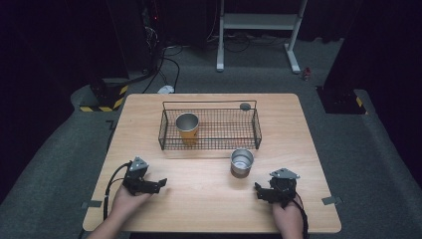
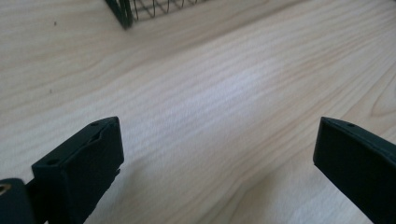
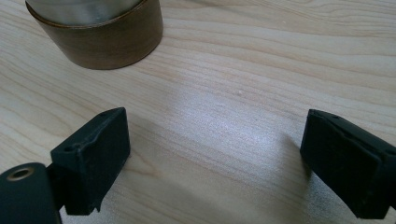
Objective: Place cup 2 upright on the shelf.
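A black wire basket [image 1: 257,130] stands at the back middle of the wooden table [image 1: 149,114]. Inside it, at the left, stands a metal cup with an orange base [image 1: 187,127]. A second metal cup with a brown base [image 1: 242,163] stands on the table just in front of the basket; its brown base [image 3: 105,35] shows in the right gripper view. My left gripper [image 1: 161,183] rests near the front left, open, jaws wide over bare wood [image 2: 215,135]. My right gripper [image 1: 257,191] sits at the front right, open, a little short of the brown cup.
A small dark round object [image 1: 245,106] lies at the basket's back right corner. The basket's corner [image 2: 122,11] shows at the top of the left gripper view. Beyond the table are grey floor, cables and a white stand [image 1: 259,22].
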`<state>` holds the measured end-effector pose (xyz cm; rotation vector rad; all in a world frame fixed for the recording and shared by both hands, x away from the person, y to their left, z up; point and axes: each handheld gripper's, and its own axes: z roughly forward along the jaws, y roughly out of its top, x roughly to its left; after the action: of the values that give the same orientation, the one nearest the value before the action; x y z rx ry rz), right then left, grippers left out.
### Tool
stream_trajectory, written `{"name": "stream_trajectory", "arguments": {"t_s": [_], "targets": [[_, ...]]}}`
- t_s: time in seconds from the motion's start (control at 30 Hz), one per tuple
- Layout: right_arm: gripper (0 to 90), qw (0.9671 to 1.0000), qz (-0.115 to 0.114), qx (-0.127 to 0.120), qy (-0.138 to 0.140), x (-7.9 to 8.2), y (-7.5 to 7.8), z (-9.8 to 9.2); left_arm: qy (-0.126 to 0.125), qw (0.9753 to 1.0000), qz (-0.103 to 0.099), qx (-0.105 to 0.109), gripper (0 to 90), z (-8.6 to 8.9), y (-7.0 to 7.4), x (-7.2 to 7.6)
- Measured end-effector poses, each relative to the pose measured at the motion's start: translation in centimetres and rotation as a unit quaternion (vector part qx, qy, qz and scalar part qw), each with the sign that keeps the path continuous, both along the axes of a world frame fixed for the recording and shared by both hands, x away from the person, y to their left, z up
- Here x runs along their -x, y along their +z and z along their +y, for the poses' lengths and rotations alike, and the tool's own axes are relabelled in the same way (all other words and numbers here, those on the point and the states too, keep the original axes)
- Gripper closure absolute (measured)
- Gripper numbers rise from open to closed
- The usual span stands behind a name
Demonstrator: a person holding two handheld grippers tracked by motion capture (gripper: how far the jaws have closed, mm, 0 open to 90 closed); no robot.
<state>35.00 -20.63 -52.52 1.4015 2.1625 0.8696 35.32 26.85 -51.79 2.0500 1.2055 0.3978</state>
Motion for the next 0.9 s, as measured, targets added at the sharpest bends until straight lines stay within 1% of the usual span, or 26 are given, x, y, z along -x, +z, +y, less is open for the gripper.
{"name": "stream_trajectory", "arguments": {"t_s": [0.07,0.1,0.13,0.17,0.23,0.27,0.33,0.4,0.5,0.53,0.63,0.67,0.7,0.73,0.77,0.8,0.83,0.87,0.9], "targets": [[8.3,1.0,0.003,-0.001,-0.002,0.1,0.0,0.0,0.002,0.9999,0.008,-0.012,2.3,0.0,-0.3,0.3],[8.3,1.0,0.002,-0.001,-0.001,0.1,0.0,0.0,0.002,0.9998,0.014,-0.014,2.3,0.0,-0.5,0.5],[8.4,1.0,0.003,-0.001,0.001,0.2,0.0,0.0,0.0,0.9997,0.014,-0.019,2.3,0.1,-0.6,0.7],[8.4,1.0,0.003,-0.001,0.006,0.3,0.0,-0.1,0.001,0.9997,0.008,-0.025,2.0,0.1,-0.7,0.9],[8.4,0.9999,0.003,0.0,0.012,0.4,0.0,-0.2,0.004,0.999,0.005,-0.044,0.7,0.0,-0.8,1.1],[8.4,0.9999,0.003,-0.001,0.013,0.4,0.0,-0.2,0.006,0.999,0.005,-0.043,0.6,0.0,-0.8,1.3],[8.5,0.9999,0.002,0.0,0.011,0.4,0.0,-0.2,0.005,0.9988,-0.003,-0.048,0.6,0.0,-0.9,1.5],[8.4,1.0,0.0,0.001,0.009,0.5,0.0,-0.1,0.01,0.9986,-0.007,-0.052,0.4,0.0,-1.0,1.6],[8.4,1.0,0.0,0.001,0.009,0.5,0.0,-0.1,0.031,0.9983,-0.012,-0.048,0.0,-0.2,-1.1,1.8],[8.4,1.0,0.0,0.001,0.009,0.5,0.0,-0.1,0.035,0.9982,-0.014,-0.048,0.1,-0.2,-1.2,1.8],[9.1,0.9999,0.003,0.001,0.015,0.5,0.1,-0.3,0.034,0.9983,-0.019,-0.044,0.1,-0.2,-1.3,1.9],[9.6,0.9999,0.007,0.0,0.01,0.5,0.2,-0.3,0.033,0.9983,-0.021,-0.044,0.1,-0.2,-1.3,1.9],[9.7,0.9999,0.006,0.0,0.01,0.5,0.3,-0.4,0.036,0.9983,-0.019,-0.042,0.2,-0.3,-1.3,1.9],[9.7,0.9999,0.002,-0.004,0.01,0.6,0.5,-0.4,0.034,0.9983,-0.021,-0.043,0.5,-0.3,-1.3,2.0],[9.7,0.9998,-0.007,-0.009,0.017,0.7,0.7,-0.5,0.035,0.9982,-0.022,-0.044,0.7,-0.4,-1.3,2.0],[9.8,0.9998,-0.009,-0.012,0.015,0.8,0.8,-0.4,0.034,0.9983,-0.021,-0.043,0.7,-0.6,-1.3,2.0],[9.8,0.9997,-0.015,-0.01,0.019,0.8,1.0,-0.3,0.031,0.9982,-0.023,-0.045,0.7,-0.7,-1.3,2.0],[9.8,0.9995,-0.018,-0.013,0.021,0.9,1.1,-0.2,0.031,0.9984,-0.022,-0.042,0.7,-0.9,-1.3,2.0],[9.8,0.9993,-0.023,-0.015,0.024,0.9,1.3,0.0,0.029,0.9984,-0.022,-0.043,0.7,-1.0,-1.3,1.9]]}}
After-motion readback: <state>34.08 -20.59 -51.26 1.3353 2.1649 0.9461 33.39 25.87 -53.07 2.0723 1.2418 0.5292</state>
